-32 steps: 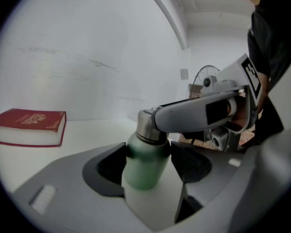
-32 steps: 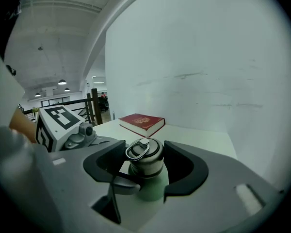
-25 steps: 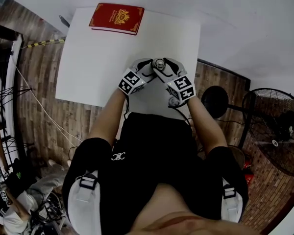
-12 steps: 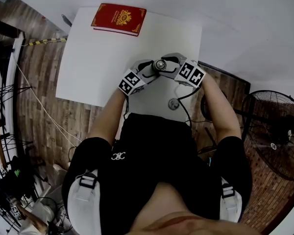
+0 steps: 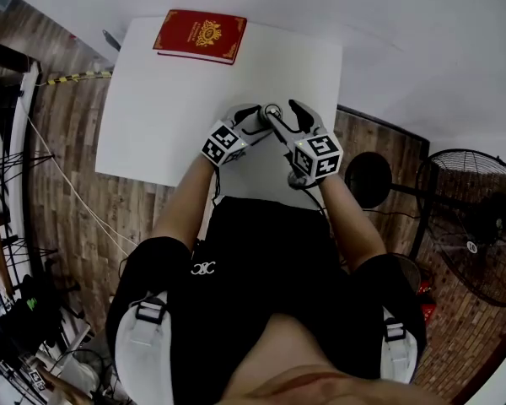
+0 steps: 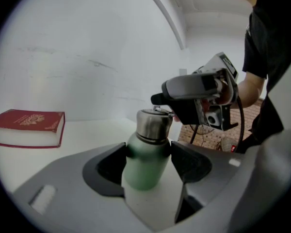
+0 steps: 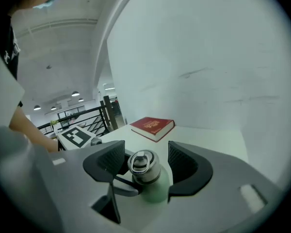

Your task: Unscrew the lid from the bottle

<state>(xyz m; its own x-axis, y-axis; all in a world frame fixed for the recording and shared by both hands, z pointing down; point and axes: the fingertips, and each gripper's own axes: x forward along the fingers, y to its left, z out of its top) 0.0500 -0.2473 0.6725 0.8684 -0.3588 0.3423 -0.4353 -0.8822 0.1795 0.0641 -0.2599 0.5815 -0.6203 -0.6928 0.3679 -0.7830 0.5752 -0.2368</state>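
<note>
A green bottle (image 6: 142, 165) with a steel lid (image 6: 152, 123) stands upright on the white table (image 5: 177, 99), near its front edge. My left gripper (image 6: 148, 158) is shut on the bottle's green body just below the lid. In the right gripper view the lid (image 7: 143, 165), with a ring on top, sits between the jaws of my right gripper (image 7: 145, 160). These jaws stand wide, with a gap on each side of the lid. In the head view both grippers meet at the bottle (image 5: 273, 110), the left gripper (image 5: 251, 118) from the left and the right gripper (image 5: 288, 118) from the right.
A red book (image 5: 201, 34) lies at the table's far edge, well away from the bottle. A small round grey thing (image 5: 297, 180) sits by the table's near edge, under my right hand. Floor fans (image 5: 472, 226) stand to the right on the wooden floor.
My right gripper swung out to the right around the lid half a second ago and has since swung back toward me. The left gripper and the bottle have stayed in place.
</note>
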